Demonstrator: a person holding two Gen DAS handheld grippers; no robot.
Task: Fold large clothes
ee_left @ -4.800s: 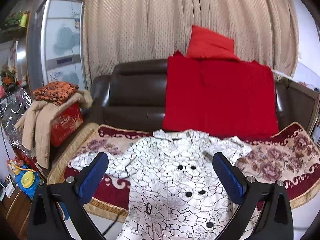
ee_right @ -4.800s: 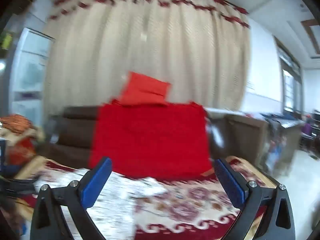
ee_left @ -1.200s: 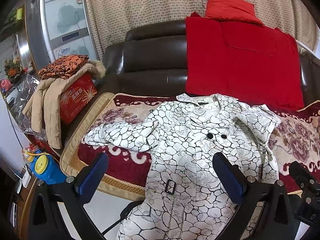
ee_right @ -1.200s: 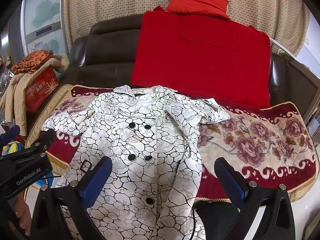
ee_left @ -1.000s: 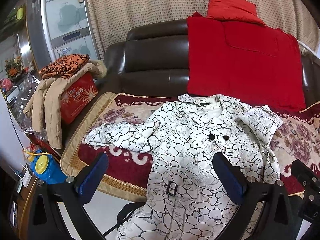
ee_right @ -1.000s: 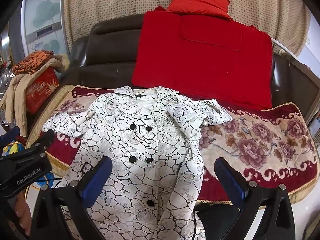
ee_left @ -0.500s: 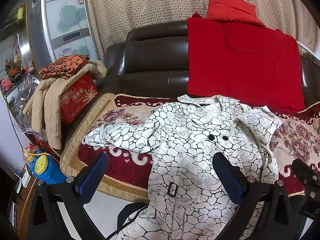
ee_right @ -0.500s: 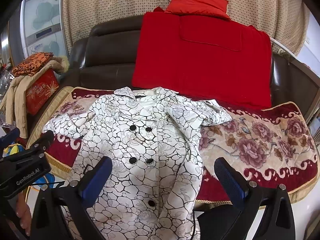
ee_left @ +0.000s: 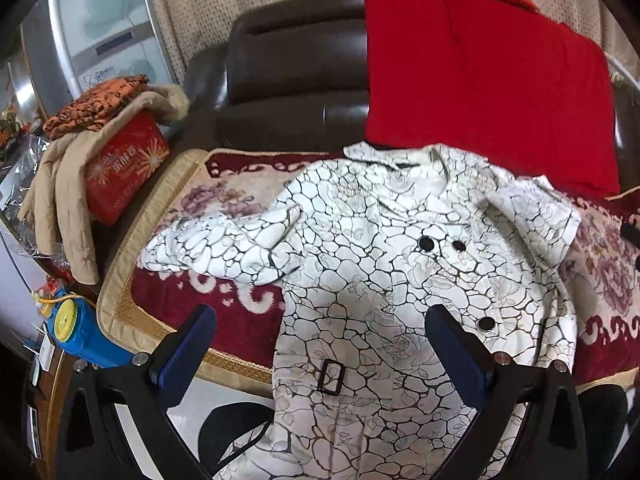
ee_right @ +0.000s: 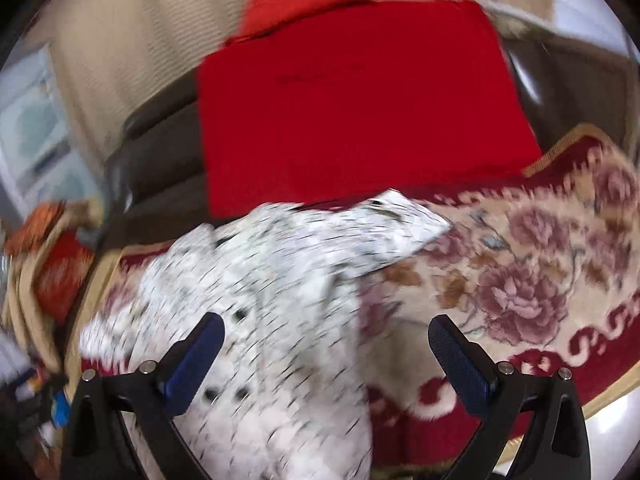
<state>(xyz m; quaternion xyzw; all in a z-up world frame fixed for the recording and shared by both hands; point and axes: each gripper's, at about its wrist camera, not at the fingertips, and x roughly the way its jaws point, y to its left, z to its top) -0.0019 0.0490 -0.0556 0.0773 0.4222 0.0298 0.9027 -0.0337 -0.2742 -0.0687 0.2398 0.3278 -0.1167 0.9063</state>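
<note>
A white coat (ee_left: 372,264) with a black crackle print and black buttons lies face up on the floral sofa cover (ee_left: 224,200), its hem hanging over the front edge. One sleeve stretches left, the other is folded at the right shoulder. My left gripper (ee_left: 320,340) hovers open over the coat's belt buckle (ee_left: 330,376), holding nothing. The right wrist view is motion-blurred: the coat (ee_right: 260,300) fills its lower left, and my right gripper (ee_right: 326,354) is open above the coat's right edge and the sofa cover (ee_right: 520,280), with nothing between its fingers.
A dark leather sofa (ee_left: 296,64) carries a red blanket (ee_left: 488,80) and red pillow. At the left armrest sit a red box (ee_left: 124,164), a beige jacket (ee_left: 64,192) and an orange cloth. A blue and yellow container (ee_left: 76,328) stands on the floor.
Both grippers moved closer to the coat. The right gripper swung fast toward the right, its view now blurred. Both stay open.
</note>
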